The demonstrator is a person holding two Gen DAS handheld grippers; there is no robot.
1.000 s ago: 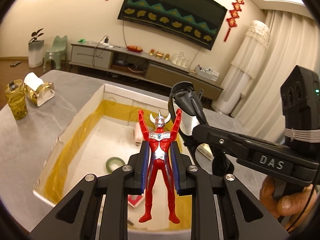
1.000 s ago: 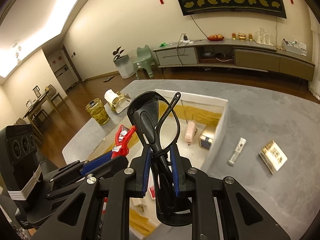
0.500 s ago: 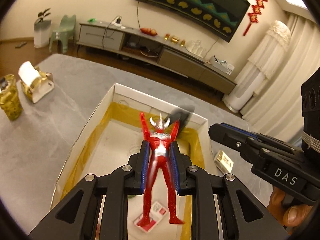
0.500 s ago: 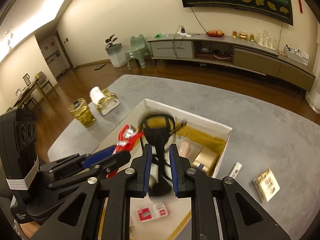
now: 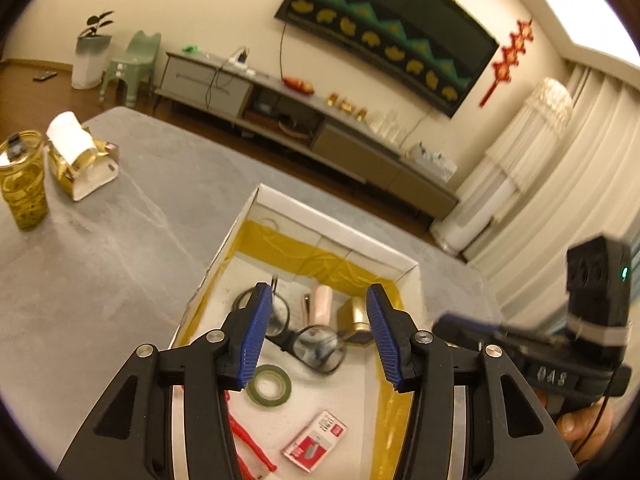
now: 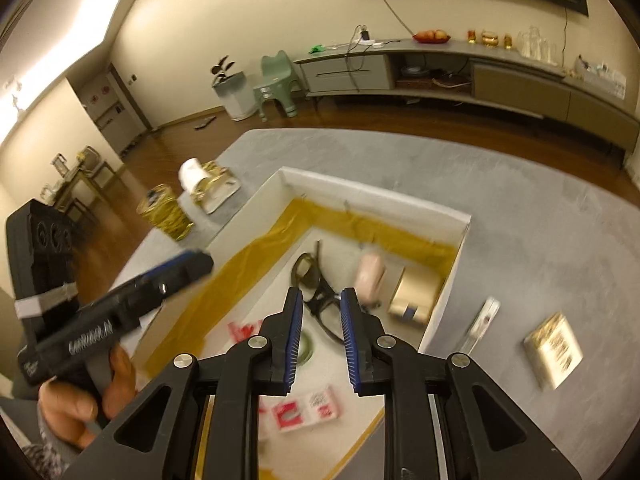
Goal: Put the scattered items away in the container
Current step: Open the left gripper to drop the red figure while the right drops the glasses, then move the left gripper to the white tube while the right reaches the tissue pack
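Over the box (image 5: 408,268): left gripper (image 5: 318,336) spreading, empty; right gripper (image 6: 320,344) opening, empty. Glasses (image 5: 308,340) and red figure (image 5: 248,440) inside, near tape (image 5: 269,385).

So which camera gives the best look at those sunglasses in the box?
The left wrist view: the sunglasses lie sharp between its gripper's fingers, both lenses visible. In the right wrist view they are blurred and partly hidden behind the fingers.
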